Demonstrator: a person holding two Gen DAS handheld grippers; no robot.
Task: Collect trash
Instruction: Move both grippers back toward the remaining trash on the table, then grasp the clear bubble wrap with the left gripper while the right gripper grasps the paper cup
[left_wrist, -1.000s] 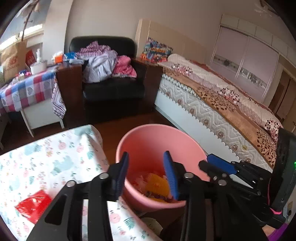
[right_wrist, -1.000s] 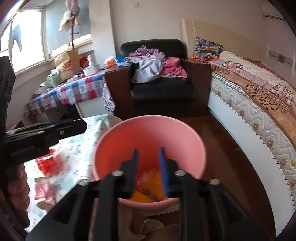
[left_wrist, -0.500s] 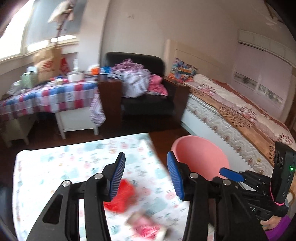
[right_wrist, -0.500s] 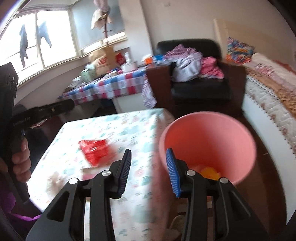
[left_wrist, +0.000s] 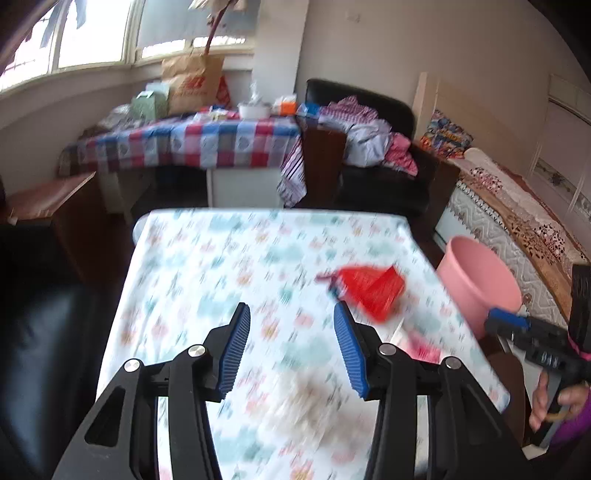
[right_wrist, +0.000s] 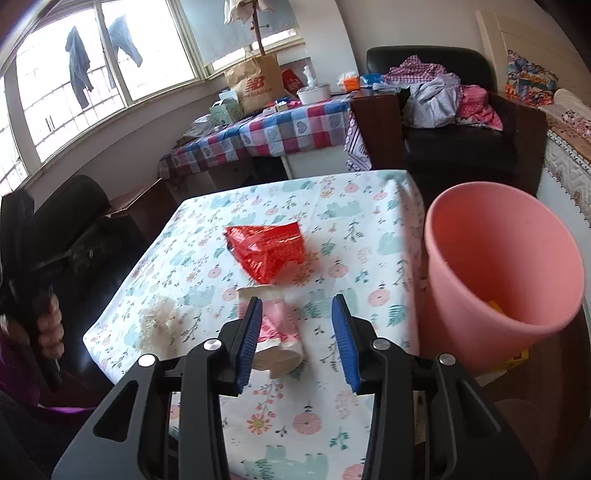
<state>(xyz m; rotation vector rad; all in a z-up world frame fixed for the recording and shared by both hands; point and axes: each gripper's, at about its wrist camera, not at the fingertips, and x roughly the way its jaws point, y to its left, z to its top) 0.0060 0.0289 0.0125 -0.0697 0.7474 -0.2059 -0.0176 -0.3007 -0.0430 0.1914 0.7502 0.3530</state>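
**Spotter:** Trash lay across your table (right_wrist: 369, 206), the one with the floral cloth. Furthest left was a pale crumpled wad (right_wrist: 157, 317), near the table's left edge. To the right of it lay a pink-and-white paper cup (right_wrist: 275, 328) on its side, and beyond that cup, toward the far end, a red crinkled wrapper (right_wrist: 267, 251), just apart from it.

**Operator:** Where were my grippers?

**Spotter:** Your left gripper (left_wrist: 291, 349) hung over the table with its jaws spread wide and nothing between them. That view was smeared by motion, so the wad showed only as a tan blur under the fingers. The red wrapper sat ahead and to the right of your right-hand pad (left_wrist: 349, 350).

**Operator:** And the right one?

**Spotter:** Your right gripper (right_wrist: 295, 339) was also spread wide and empty. The cup lay below its left pad (right_wrist: 249, 336), partly hidden by it; you could not tell from this view whether they touched.

**Operator:** And the bin?

**Spotter:** Your pink bucket (right_wrist: 476, 206) stood just beside the table's right edge, off the table, and looked tilted in the right wrist view. Something yellow (right_wrist: 496, 308) showed inside it. From the left wrist view the bucket appeared past the table's right side, with your right gripper's blue tip in front of it.
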